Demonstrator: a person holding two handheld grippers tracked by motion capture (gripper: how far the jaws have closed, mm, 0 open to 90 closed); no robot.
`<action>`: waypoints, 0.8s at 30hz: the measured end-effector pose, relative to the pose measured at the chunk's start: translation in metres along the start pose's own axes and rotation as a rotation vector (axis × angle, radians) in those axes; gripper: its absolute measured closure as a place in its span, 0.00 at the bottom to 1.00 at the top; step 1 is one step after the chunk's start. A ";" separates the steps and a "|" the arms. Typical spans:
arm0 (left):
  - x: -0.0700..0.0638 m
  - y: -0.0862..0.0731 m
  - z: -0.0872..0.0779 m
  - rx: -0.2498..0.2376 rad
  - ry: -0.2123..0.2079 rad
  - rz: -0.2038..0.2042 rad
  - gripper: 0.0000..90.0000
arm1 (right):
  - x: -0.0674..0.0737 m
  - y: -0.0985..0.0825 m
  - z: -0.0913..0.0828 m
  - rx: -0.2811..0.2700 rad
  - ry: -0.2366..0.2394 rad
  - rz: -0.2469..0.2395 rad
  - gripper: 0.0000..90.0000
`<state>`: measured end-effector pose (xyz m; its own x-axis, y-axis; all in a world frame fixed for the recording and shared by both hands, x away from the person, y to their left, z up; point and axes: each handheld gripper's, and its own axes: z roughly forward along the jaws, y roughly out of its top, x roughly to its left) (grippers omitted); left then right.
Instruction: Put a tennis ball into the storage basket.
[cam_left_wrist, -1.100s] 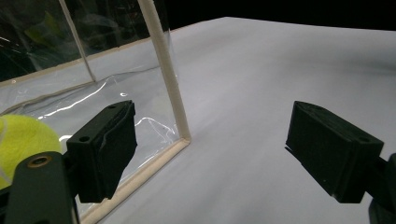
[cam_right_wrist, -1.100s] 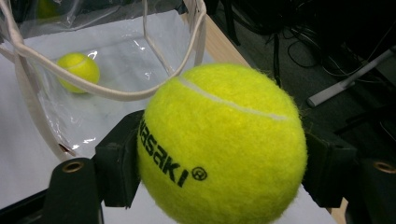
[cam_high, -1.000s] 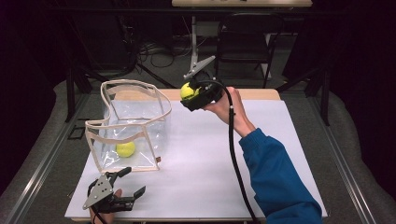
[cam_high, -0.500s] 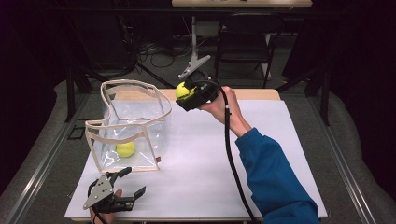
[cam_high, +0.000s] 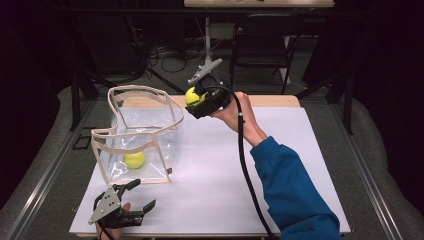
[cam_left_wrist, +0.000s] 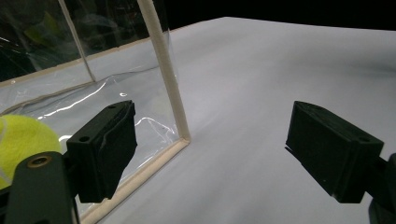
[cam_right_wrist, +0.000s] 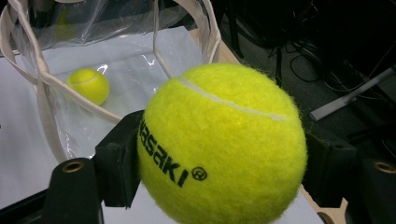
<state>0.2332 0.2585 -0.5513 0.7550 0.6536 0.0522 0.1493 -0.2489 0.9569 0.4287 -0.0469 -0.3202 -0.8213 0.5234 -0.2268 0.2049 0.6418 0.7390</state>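
A yellow tennis ball (cam_high: 192, 96) (cam_right_wrist: 222, 144) is clamped between the black jaws of my right gripper (cam_high: 195, 100) (cam_right_wrist: 219, 163), which is held in the air just right of the bag's rim. The clear plastic bag (cam_high: 140, 132) (cam_right_wrist: 107, 56) with cream trim stands open on the white table, and a second tennis ball (cam_high: 134, 159) (cam_right_wrist: 88, 85) (cam_left_wrist: 23, 140) lies on its bottom. My left gripper (cam_high: 140, 197) (cam_left_wrist: 219, 149) rests low on the table near the front edge, just in front of the bag's near corner, its jaws wide apart with nothing between them.
The white table top (cam_high: 215, 170) stretches to the right of the bag. A wooden strip (cam_high: 270, 101) runs along its far edge. A dark chair (cam_high: 260, 50) and cables stand behind the table. The right forearm in a blue sleeve (cam_high: 295, 195) crosses the table's right half.
The right gripper with the ball has drifted slightly left and up, closer to the bag's rim. The left gripper has stayed put.
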 end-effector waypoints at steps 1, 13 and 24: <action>0.000 0.000 0.000 0.002 0.000 0.005 0.18 | 0.000 0.001 0.000 0.000 0.000 -0.001 0.29; 0.000 0.000 0.000 0.001 0.002 0.006 0.18 | 0.003 0.004 0.004 -0.001 0.003 -0.009 0.29; 0.000 0.000 0.000 0.002 0.003 0.005 0.18 | 0.007 0.009 0.005 -0.013 0.007 -0.018 0.29</action>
<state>0.2330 0.2586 -0.5509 0.7540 0.6543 0.0578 0.1469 -0.2538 0.9560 0.4275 -0.0346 -0.3186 -0.8284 0.5081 -0.2356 0.1836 0.6437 0.7429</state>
